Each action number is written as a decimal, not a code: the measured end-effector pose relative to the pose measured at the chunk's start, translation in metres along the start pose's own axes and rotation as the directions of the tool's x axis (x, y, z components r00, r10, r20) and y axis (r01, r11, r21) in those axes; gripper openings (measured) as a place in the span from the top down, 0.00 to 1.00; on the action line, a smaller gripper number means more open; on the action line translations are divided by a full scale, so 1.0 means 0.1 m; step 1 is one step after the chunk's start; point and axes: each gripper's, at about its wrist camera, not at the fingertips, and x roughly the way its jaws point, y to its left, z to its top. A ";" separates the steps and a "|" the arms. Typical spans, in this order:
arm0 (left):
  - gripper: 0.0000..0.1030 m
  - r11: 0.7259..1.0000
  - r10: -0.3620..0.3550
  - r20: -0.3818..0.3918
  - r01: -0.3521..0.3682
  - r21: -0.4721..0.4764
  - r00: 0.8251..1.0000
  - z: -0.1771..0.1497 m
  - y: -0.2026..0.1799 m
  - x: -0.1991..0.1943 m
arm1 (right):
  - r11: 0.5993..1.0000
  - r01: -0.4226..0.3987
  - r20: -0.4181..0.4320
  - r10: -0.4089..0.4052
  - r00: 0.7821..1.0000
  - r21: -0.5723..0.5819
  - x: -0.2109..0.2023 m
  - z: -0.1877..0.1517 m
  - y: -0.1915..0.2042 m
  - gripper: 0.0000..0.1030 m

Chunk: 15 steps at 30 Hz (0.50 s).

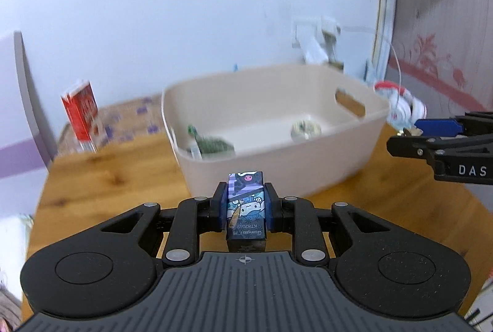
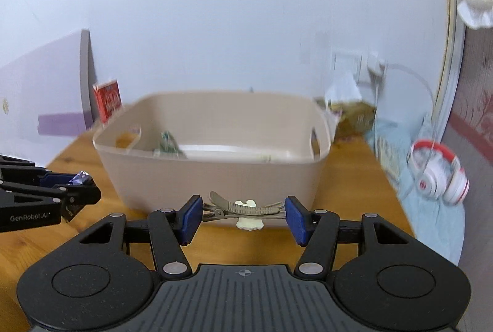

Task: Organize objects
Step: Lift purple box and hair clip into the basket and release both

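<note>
Gripping a cartoon-printed box [image 1: 246, 205] in my left jaws and a hair clip [image 2: 243, 208] in my right, I judge both still need dropping into the partly filled bin [image 2: 215, 175].

A small cartoon-printed box [image 1: 246, 208] carries upside-down print — the brand "Guangbo" followed by small characters too fine to read, and under it the code "KT82089". The right gripper [image 1: 431, 138], seen from the left wrist camera, shows white letters "DAS" on its black body, cut off at the edge. The left gripper [image 2: 74, 190], seen from the right wrist camera, reads "GenRobot.AI". A red carton [image 1: 80, 113] bears white lettering — too blurred to read.
</note>
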 end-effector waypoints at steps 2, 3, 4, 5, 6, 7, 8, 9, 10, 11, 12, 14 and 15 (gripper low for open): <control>0.77 1.000 0.005 0.030 -0.005 -0.001 1.000 0.12 0.01 -0.03 | 1.000 0.000 0.028 0.000 1.000 -0.004 -0.04 0.10 -0.02 0.46; 0.77 1.000 0.008 0.045 -0.008 0.000 0.999 0.18 0.02 -0.04 | 1.000 0.000 0.042 0.000 0.999 -0.008 -0.05 0.16 -0.03 0.46; 0.77 1.000 0.010 0.056 -0.010 0.001 0.998 0.25 0.03 -0.03 | 1.000 0.002 0.053 -0.002 0.999 -0.011 -0.05 0.21 -0.04 0.46; 0.77 1.000 0.015 0.066 -0.015 0.002 0.998 0.31 0.04 -0.02 | 1.000 0.007 0.064 -0.006 0.998 -0.015 -0.05 0.27 -0.05 0.46; 0.77 1.000 0.019 0.076 -0.019 0.002 0.997 0.37 0.05 0.00 | 1.000 0.011 0.073 -0.010 0.997 -0.019 -0.04 0.33 -0.06 0.46; 0.77 1.000 0.023 0.084 -0.024 0.002 0.996 0.43 0.05 0.03 | 1.000 0.015 0.081 -0.013 0.997 -0.022 -0.03 0.38 -0.06 0.46; 0.77 1.000 0.026 0.087 -0.026 0.000 0.996 0.49 0.06 0.07 | 0.999 0.019 0.090 -0.017 0.996 -0.026 -0.01 0.44 -0.07 0.46; 0.77 1.000 0.026 0.086 -0.026 -0.004 0.996 0.55 0.08 0.12 | 0.999 0.023 0.097 -0.020 0.995 -0.028 0.02 0.49 -0.09 0.46; 0.77 1.000 0.026 0.080 -0.026 -0.009 0.996 0.61 0.08 0.19 | 0.999 0.026 0.103 -0.023 0.994 -0.027 0.04 0.53 -0.10 0.46; 0.77 0.999 0.030 0.074 -0.030 -0.011 0.997 0.64 0.09 0.25 | 0.999 0.027 0.104 -0.025 0.994 -0.023 0.08 0.58 -0.12 0.46; 0.77 0.999 0.037 0.068 -0.036 -0.008 0.997 0.68 0.09 0.32 | 0.999 0.029 0.102 -0.027 0.994 -0.014 0.14 0.63 -0.15 0.46; 0.77 0.999 0.050 0.055 -0.050 0.008 0.997 0.74 0.08 0.49 | 1.000 0.028 0.096 -0.028 0.995 0.000 0.23 0.71 -0.20 0.46; 0.77 0.998 0.058 0.042 -0.059 0.011 0.997 0.76 0.07 0.57 | 1.000 0.029 0.091 -0.029 0.995 0.006 0.27 0.74 -0.22 0.46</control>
